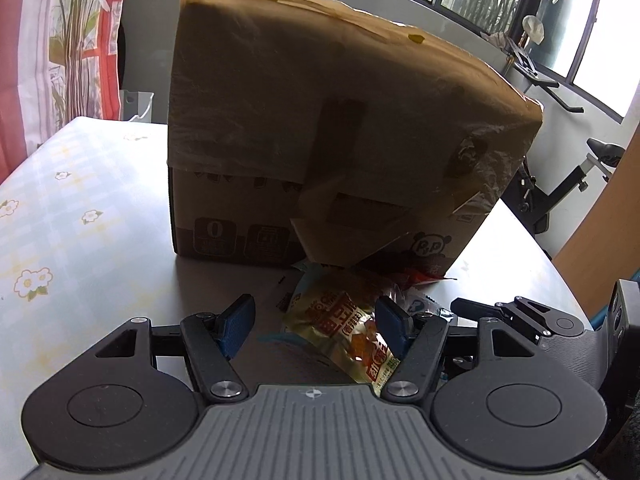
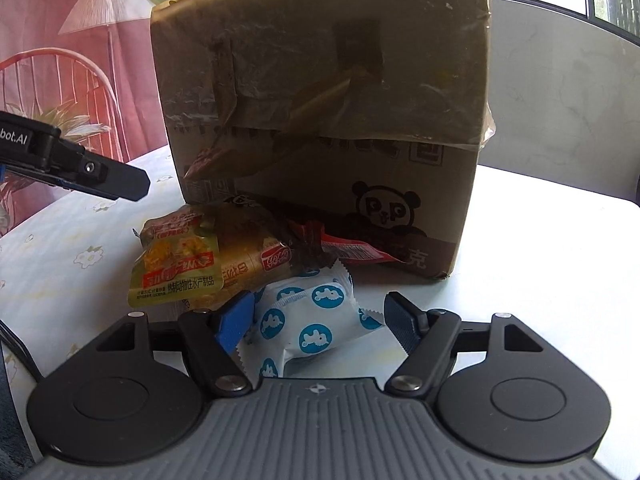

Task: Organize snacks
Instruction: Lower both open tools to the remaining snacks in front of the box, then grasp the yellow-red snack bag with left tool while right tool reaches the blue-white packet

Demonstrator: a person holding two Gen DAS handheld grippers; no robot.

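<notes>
On the counter (image 2: 540,216), snack pile sits touching the taped cardboard box (image 2: 320,100); left claw (image 1: 316,326) wide, over yellow snack pkt (image 1: 340,332); right claw (image 2: 320,320) wide, straddling white-blue pkt (image 2: 312,320); red wrapper (image 2: 352,250) against box.

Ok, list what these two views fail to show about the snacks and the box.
- Cardboard box interior: both views show only its taped outer walls.
- Red packet, right wrist view: partly under the box flap and in shadow; label unreadable.
- Yellow snack packet, left wrist view: its right side hidden behind the left gripper finger.
- Blue-and-white packet: its near end cut off by the right gripper body.
</notes>
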